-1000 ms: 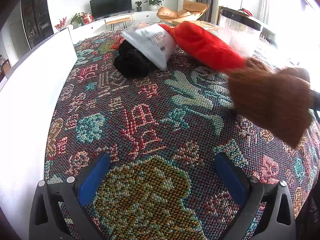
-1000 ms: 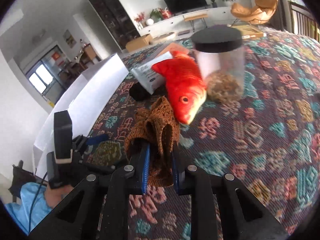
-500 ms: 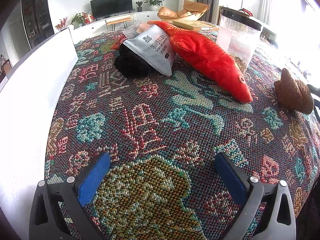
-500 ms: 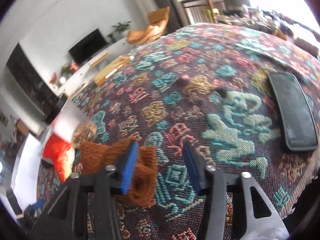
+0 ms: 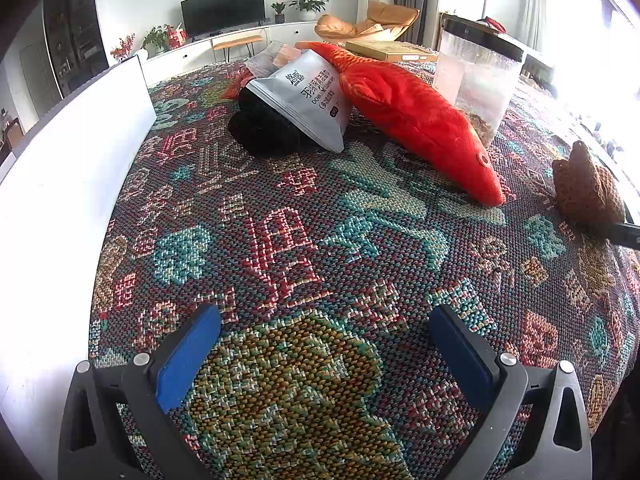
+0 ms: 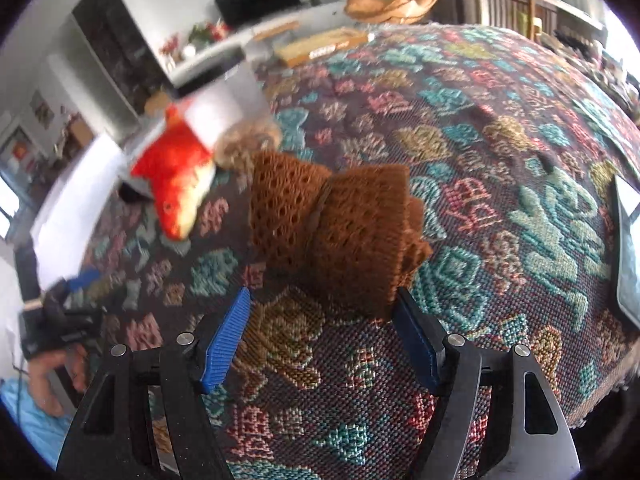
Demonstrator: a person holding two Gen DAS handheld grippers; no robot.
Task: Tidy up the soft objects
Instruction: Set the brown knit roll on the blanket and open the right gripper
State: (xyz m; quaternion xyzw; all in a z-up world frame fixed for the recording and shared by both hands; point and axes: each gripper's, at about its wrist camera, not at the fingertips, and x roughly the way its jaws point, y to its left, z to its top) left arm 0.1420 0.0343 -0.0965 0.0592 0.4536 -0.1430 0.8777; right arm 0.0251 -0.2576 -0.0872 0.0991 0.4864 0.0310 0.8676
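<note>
A brown knitted piece (image 6: 332,232) lies bunched on the patterned cloth, just ahead of my right gripper (image 6: 324,336), which is open with its jaws wide and free of it. The same piece shows at the right edge of the left wrist view (image 5: 586,188). A red plush fish (image 5: 420,124) lies mid-table, also visible in the right wrist view (image 6: 176,176). A black soft object (image 5: 264,128) lies under a silver pouch (image 5: 308,96). My left gripper (image 5: 324,356) is open and empty, low over the near part of the cloth.
A clear plastic jar with a black lid (image 5: 476,76) stands behind the fish. A flat wooden box (image 5: 390,50) lies at the far edge. A white board (image 5: 76,152) runs along the left side. A dark phone (image 6: 628,252) lies at the right.
My right gripper carried the brown knitted piece away from the fish to the right side, opened and let it go on the cloth. The left gripper has stayed still.
</note>
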